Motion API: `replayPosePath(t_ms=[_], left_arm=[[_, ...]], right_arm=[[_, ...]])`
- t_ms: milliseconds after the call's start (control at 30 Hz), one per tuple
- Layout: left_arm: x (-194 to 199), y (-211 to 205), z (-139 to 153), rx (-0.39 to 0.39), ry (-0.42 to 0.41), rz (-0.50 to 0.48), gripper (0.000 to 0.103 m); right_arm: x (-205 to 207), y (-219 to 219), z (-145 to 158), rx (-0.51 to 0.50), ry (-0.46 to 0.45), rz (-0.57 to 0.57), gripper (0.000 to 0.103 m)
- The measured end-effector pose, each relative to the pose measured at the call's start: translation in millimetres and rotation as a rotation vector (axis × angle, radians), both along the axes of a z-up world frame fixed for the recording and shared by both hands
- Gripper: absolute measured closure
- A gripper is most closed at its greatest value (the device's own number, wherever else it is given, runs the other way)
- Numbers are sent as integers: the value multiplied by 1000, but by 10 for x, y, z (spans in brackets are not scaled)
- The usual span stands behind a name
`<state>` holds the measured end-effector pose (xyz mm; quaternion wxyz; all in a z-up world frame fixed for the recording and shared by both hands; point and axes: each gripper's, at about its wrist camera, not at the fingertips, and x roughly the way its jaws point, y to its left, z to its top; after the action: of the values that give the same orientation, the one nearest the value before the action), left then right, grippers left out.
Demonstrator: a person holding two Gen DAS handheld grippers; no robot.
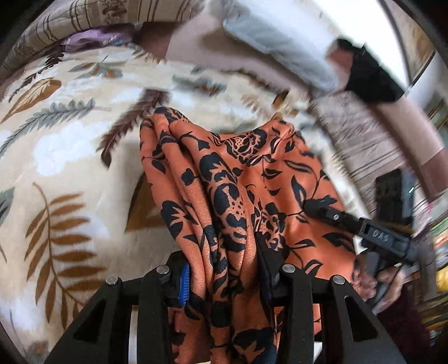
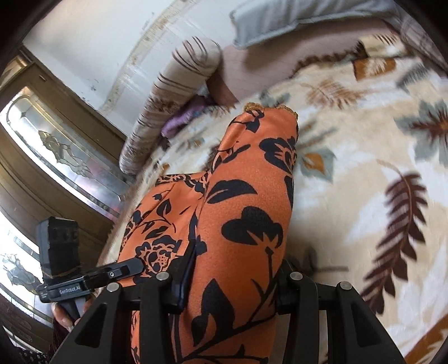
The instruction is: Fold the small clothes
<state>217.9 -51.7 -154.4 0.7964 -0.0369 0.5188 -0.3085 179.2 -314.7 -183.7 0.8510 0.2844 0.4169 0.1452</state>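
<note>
Left wrist view is smeared toward its top and right edges, so the far bedding is hard to read, and the orange garment with black flowers (image 1: 238,179) bunches so thickly over the left gripper (image 1: 228,277) that the finger pads are mostly buried; only a blue strip on one finger (image 1: 184,284) peeks out. That gripper pinches a gathered fold of the cloth, which is lifted off the cream leaf-print blanket (image 1: 70,134). The right gripper (image 1: 322,208) enters from the right, clamped on the cloth's other side, with a hand (image 1: 389,282) half cut off beneath it. In the right wrist view the garment (image 2: 246,212) drapes over the right gripper (image 2: 232,285), hiding its fingertips; the left gripper (image 2: 131,266) grips the edge nearby. A striped pillow (image 2: 173,92), a grey pillow (image 2: 294,19) and a glass-fronted cabinet (image 2: 56,151) lie beyond.
</note>
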Motion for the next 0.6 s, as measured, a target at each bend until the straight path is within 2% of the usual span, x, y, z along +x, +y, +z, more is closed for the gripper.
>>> replayPosePath(t_ms=[67, 133, 200, 367, 400, 500, 567, 600], left_arm=[[-66, -62, -159, 119, -12, 19, 60], [-115, -86, -179, 157, -46, 26, 56], [-176, -83, -95, 187, -83, 40, 53], [-492, -18, 74, 268, -210, 99, 51], [-598, -29, 122, 299, -258, 104, 51], [-711, -18, 176, 350, -311, 123, 50], [-750, 17, 161, 360, -308, 151, 50], [-755, 22, 136, 369, -306, 165, 50]], right_arm=[[45, -11, -191, -22, 92, 6, 55], [48, -72, -272, -20, 142, -20, 44], [13, -144, -201, -5, 150, -40, 44], [-350, -181, 147, -182, 40, -145, 43], [-433, -154, 211, -203, 7, -149, 43], [-701, 30, 440, -259, -116, -123, 45], [-803, 166, 487, -261, -157, -90, 54], [-826, 248, 463, -255, -148, -68, 63]])
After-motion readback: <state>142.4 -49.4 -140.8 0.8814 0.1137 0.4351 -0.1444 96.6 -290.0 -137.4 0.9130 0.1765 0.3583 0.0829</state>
